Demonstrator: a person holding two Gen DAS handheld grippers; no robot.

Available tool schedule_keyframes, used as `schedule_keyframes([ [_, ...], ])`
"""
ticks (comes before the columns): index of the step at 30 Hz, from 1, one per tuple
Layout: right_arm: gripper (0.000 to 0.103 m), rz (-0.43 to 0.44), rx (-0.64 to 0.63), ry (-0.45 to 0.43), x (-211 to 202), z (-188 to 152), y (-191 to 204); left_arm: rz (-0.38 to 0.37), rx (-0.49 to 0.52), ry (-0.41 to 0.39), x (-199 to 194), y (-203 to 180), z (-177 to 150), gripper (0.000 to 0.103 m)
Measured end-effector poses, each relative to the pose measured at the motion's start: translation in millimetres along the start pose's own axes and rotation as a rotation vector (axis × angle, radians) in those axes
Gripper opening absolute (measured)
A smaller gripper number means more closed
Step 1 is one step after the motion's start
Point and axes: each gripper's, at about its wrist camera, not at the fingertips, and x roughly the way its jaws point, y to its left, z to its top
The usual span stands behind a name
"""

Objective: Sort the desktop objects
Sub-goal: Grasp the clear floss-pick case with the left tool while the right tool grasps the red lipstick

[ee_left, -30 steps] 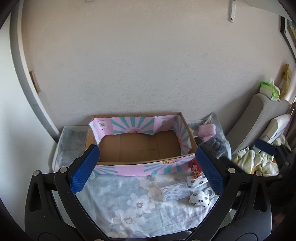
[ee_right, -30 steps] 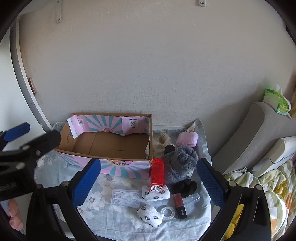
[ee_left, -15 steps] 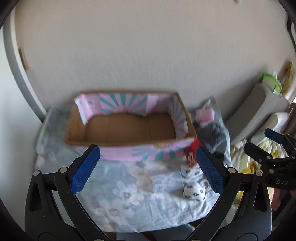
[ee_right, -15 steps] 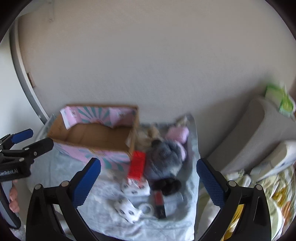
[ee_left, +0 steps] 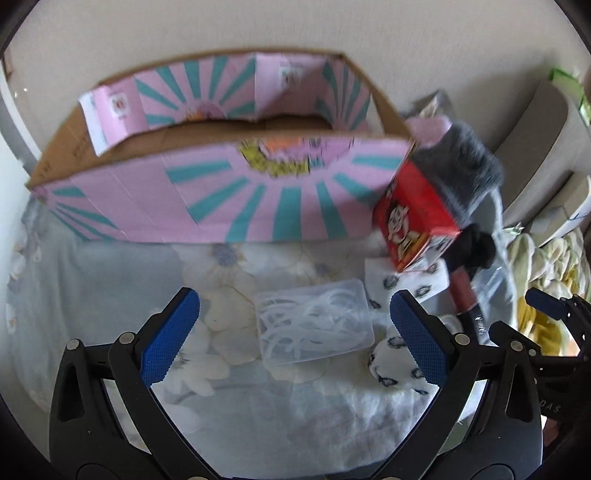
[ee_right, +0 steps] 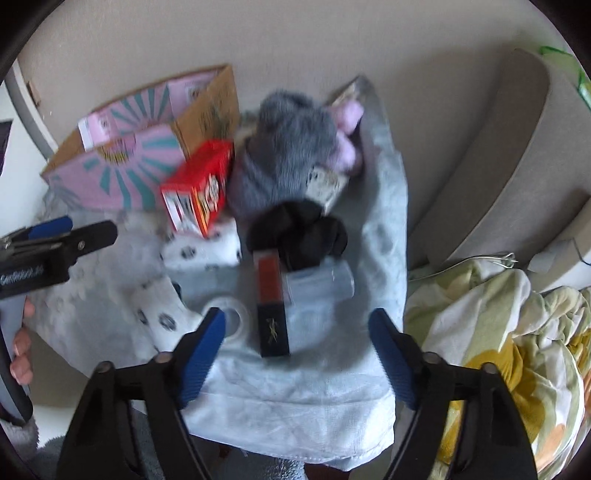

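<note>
Tools (ee_left: 295, 325) over seemingly floral cloth (ee_left: 110, 280)

A plain off-white wall (ee_left: 258, 29) rises behind in soft daylight. A grey padded headboard (ee_right: 517, 155) leans at right, above rumpled yellow-green bedding (ee_right: 498, 314).

Both hand-held grippers now sit lower and closer over the cloth-covered surface (ee_left: 258, 406) than a second ago. The left hand-held gripper (ee_left: 291, 336) hangs just above the clear plastic box (ee_left: 314, 325), the pink cardboard box (ee_left: 221, 199) looming at 12 o'clock. The right hand-held gripper (ee_right: 295, 350) has just been narrowing its jaws, with nothing between them but the black-and-red lipstick case (ee_right: 271, 302) just ahead at 12 o'clock.
</note>
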Motion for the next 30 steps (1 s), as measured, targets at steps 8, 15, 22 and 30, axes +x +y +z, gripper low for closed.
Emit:
schedule_keyframes([
  [8, 0.052, 0.025, -0.042, 0.042, 29.0, -8.0, -2.2, 0.041, -0.006, 0.057, 30.7, -8.3, -7.1, 0.102],
  [15, 0.044, 0.063, -0.064, 0.06, 36.8, -8.2, -1.4, 0.037, -0.011, 0.091, 46.0, -7.8, -14.9, 0.092],
  [22, 0.019, 0.046, -0.131, 0.031, 36.6, -2.2, 8.7, 0.06, 0.015, 0.064, 49.3, -7.7, -19.6, 0.079],
  [30, 0.018, 0.048, -0.155, 0.007, 20.0, -2.0, 13.8, 0.079, 0.021, 0.053, 28.3, 6.3, -13.1, 0.079],
])
